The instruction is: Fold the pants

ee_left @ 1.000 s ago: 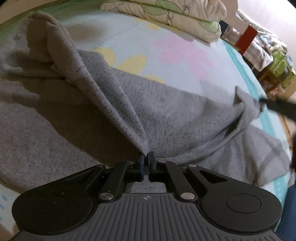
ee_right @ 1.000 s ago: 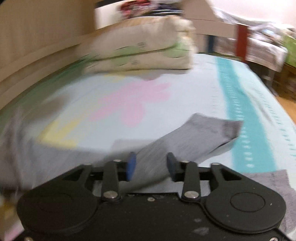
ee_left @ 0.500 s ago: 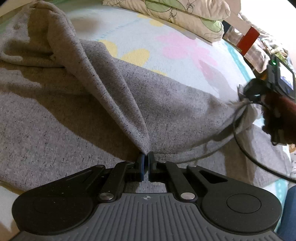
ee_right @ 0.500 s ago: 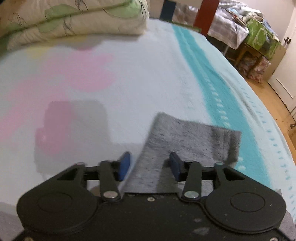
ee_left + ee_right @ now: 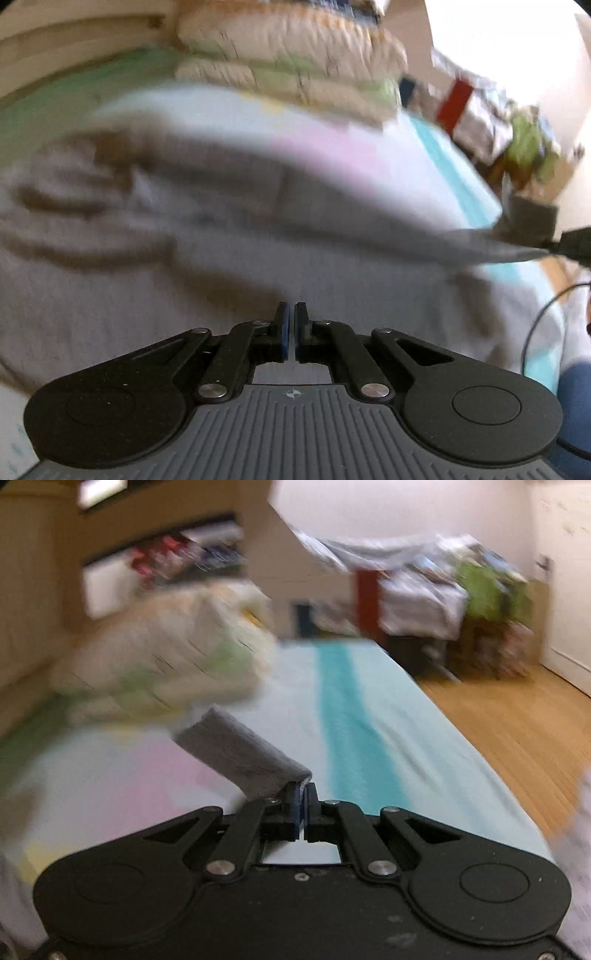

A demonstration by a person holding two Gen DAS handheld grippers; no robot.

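Grey knit pants [image 5: 229,266] lifted mid-fold: right gripper [image 5: 302,801] pinches a cuff; left gripper [image 5: 290,325] fingers pressed together, grip unclear. Next, carry across.

Left wrist view: motion blur smears the grey pants [image 5: 229,236], so you can't read their folds or edges. Whether cloth sits between the left gripper [image 5: 290,325] pads can't be told. At 3 o'clock the right gripper [image 5: 576,245] is cut by the frame edge. Right wrist view: folded bedding [image 5: 166,664] at 10 o'clock and the clutter [image 5: 461,605] at 1 o'clock are blurred beyond naming. Pants run under the gripper body, hidden.
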